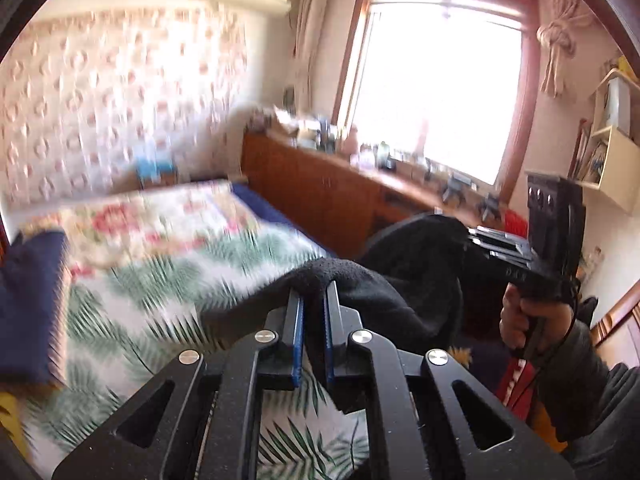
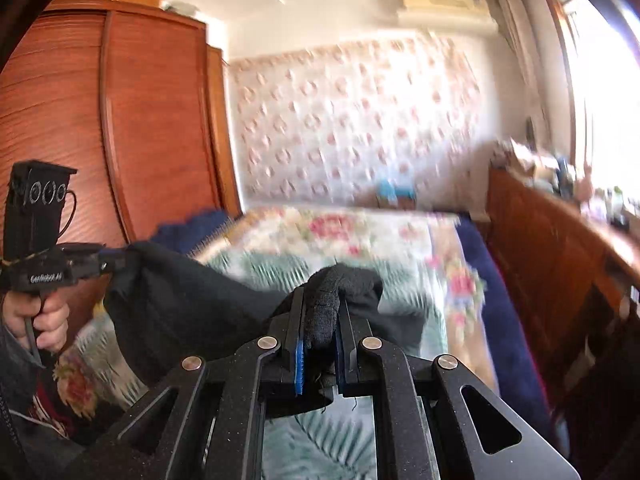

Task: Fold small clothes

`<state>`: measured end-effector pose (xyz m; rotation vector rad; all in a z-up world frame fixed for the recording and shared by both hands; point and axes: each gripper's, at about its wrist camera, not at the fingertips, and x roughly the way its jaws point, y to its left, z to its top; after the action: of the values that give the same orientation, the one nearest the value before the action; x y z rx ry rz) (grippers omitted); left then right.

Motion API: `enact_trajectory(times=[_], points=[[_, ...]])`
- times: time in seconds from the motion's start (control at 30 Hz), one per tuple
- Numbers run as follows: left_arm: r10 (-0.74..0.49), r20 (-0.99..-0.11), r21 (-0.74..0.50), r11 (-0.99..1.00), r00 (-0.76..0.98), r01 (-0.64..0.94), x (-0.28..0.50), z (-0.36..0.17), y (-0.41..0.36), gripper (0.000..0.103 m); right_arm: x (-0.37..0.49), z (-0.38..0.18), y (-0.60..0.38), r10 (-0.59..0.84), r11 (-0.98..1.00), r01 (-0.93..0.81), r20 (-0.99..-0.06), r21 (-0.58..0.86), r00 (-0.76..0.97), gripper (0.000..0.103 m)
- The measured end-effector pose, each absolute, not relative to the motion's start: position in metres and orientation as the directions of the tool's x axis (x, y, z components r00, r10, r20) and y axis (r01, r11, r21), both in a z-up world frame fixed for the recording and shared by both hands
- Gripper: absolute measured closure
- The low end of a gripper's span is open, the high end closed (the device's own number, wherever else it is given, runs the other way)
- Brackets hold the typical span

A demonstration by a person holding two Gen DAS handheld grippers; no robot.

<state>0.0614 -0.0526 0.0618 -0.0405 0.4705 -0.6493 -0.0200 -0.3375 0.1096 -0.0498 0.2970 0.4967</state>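
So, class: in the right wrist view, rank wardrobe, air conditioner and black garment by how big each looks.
1. Wardrobe
2. Black garment, though its nearness to the camera inflates it
3. Air conditioner

1. Garment (image 1: 412, 280): black, knit-textured, unpatterned.
2. Gripper pads (image 1: 297, 336): blue, set in black frames.
3. Bed cover (image 1: 132, 276): white ground with green palm fronds; pink and red florals noted toward its far edge.
4. Blanket (image 2: 504, 320) along the bed's window-side edge: navy.
5. Wardrobe (image 2: 132, 120): reddish-brown wood.
6. Wall covering (image 2: 352, 120): cream, pink motifs repeated.
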Motion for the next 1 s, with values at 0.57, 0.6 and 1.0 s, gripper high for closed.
enact_trajectory(times=[0.57,0.6,1.0], points=[[-0.341,-0.3,-0.109,0.94,0.891,0.323,0.111,0.133,0.041,0.094,0.056,0.214,-0.243,0.512,0.843,-0.53,-0.166,-0.092,0.843,0.092],[-0.337,-0.302,-0.105,0.941,0.892,0.321,0.109,0.13,0.042,0.094,0.059,0.206,-0.24,0.513,0.842,-0.531,-0.163,-0.096,0.843,0.092],[-0.381,-0.615,-0.228,0.924,0.69,0.307,0.052,-0.073,0.027,0.094,0.023,-0.002,-0.237,0.532,0.781,-0.624,-0.54,0.016,0.652,0.093]])
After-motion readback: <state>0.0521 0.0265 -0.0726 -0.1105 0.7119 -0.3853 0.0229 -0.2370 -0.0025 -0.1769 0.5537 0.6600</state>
